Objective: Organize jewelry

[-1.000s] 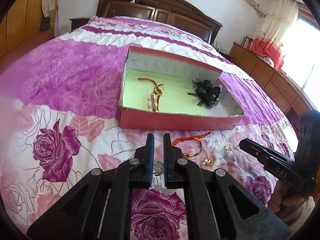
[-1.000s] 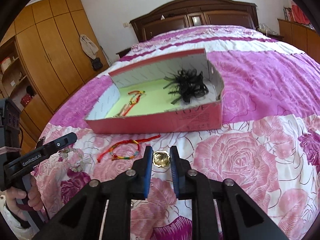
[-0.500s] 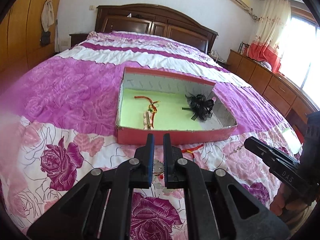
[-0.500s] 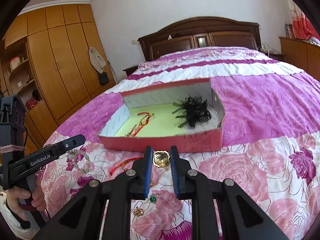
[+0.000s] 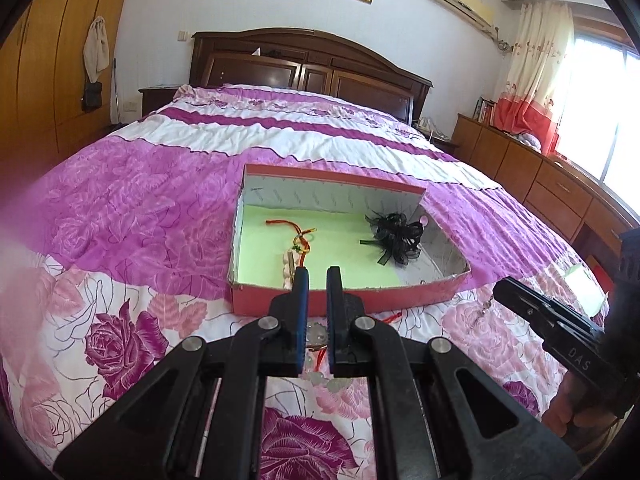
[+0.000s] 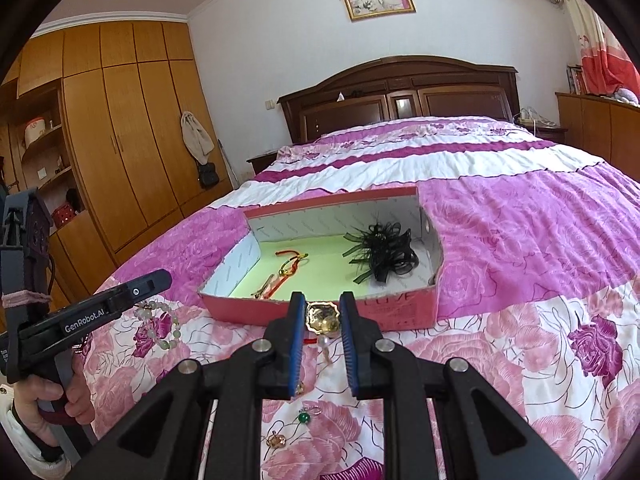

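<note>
Right gripper point(image 6: 322, 316): one; fingers nearly closed, pinching one gold-coloured metal ornament point(image 6: 323, 315), held above the bedspread at the box's near wall.
Left gripper point(image 5: 316, 308): one; fingers fully closed, whether it holds anything I cannot tell.
Red cardboard box with pale green floor point(image 6: 400, 307): one, open, on the pink floral bed point(image 6: 520, 340).
Inside box: one black ribbon bow point(image 6: 386, 254) at 2 o'clock; one red cord bracelet point(image 6: 290, 266) at 9 o'clock.
On bed: one pale bead bracelet point(image 6: 160, 326) at 8 o'clock of the box; one green bead charm point(image 6: 306, 416); one small gold charm point(image 6: 276, 440).
</note>
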